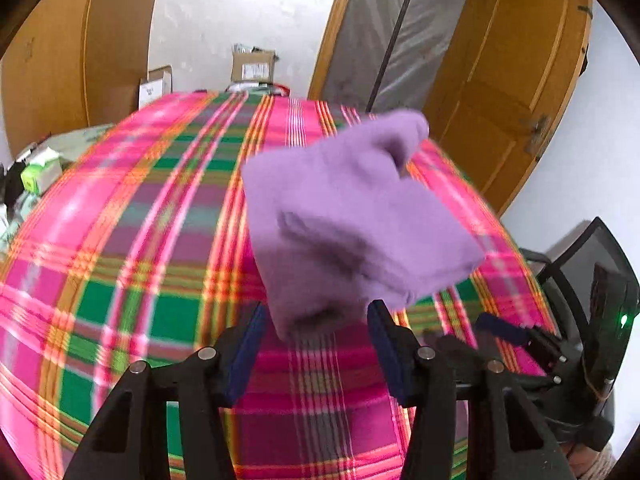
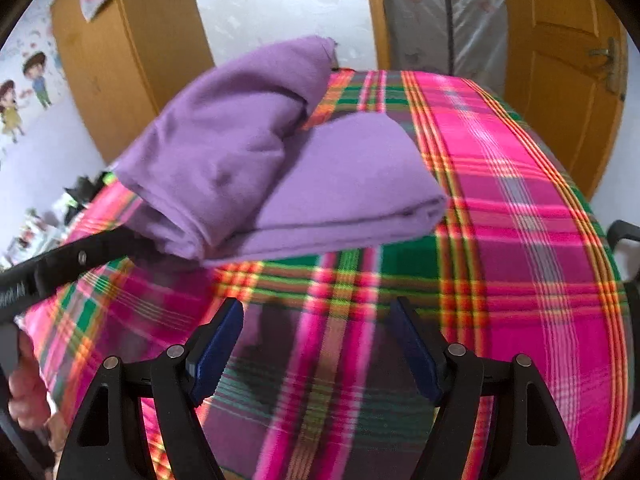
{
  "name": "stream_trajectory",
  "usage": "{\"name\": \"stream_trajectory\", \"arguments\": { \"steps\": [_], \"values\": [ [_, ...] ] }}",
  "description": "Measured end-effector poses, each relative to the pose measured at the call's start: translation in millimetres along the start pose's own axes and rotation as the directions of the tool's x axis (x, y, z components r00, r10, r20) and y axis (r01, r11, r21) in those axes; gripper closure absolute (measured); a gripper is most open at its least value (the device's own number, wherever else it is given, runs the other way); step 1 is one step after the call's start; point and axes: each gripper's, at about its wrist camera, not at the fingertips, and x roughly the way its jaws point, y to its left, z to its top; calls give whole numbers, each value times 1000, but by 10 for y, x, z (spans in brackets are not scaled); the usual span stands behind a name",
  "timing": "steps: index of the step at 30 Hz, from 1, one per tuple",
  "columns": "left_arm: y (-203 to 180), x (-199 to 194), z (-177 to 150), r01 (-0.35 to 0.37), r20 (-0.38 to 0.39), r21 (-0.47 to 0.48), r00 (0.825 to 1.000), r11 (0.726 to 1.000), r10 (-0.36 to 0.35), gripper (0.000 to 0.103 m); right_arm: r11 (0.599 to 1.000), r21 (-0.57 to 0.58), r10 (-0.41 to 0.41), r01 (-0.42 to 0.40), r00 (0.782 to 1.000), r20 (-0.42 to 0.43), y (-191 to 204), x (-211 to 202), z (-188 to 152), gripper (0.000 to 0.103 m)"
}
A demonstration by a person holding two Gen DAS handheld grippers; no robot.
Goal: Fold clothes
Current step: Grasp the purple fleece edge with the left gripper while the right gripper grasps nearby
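Nearest us, the left gripper [image 1: 316, 344] and right gripper [image 2: 316, 344] both gape empty. The folded purple cloth [image 2: 280, 160], soft and light, lies mid-frame on the plaid bed [image 2: 520, 240]; we judge its thick folded edge the best hold.

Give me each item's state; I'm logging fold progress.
purple garment: folded into a bundle, lying on the plaid cloth
left gripper: open, empty, garment just ahead
right gripper: open, empty
wooden door: shut
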Motion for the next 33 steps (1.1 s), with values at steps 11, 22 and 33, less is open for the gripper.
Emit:
{"name": "stream_trajectory", "arguments": {
  "steps": [11, 22, 33],
  "values": [
    [256, 254, 505, 82, -99, -99, 991, 992, -92, 50, 977, -98, 195, -191, 980, 38, 194, -6, 298, 26],
    [270, 468, 645, 129, -121, -99, 983, 987, -141, 88, 956, -108, 274, -273, 962, -4, 368, 360, 523, 60],
    [627, 3, 749, 146, 24, -169, 989, 975, -144, 91, 920, -206, 359, -334, 928, 98, 795, 190, 763, 84]
  ]
}}
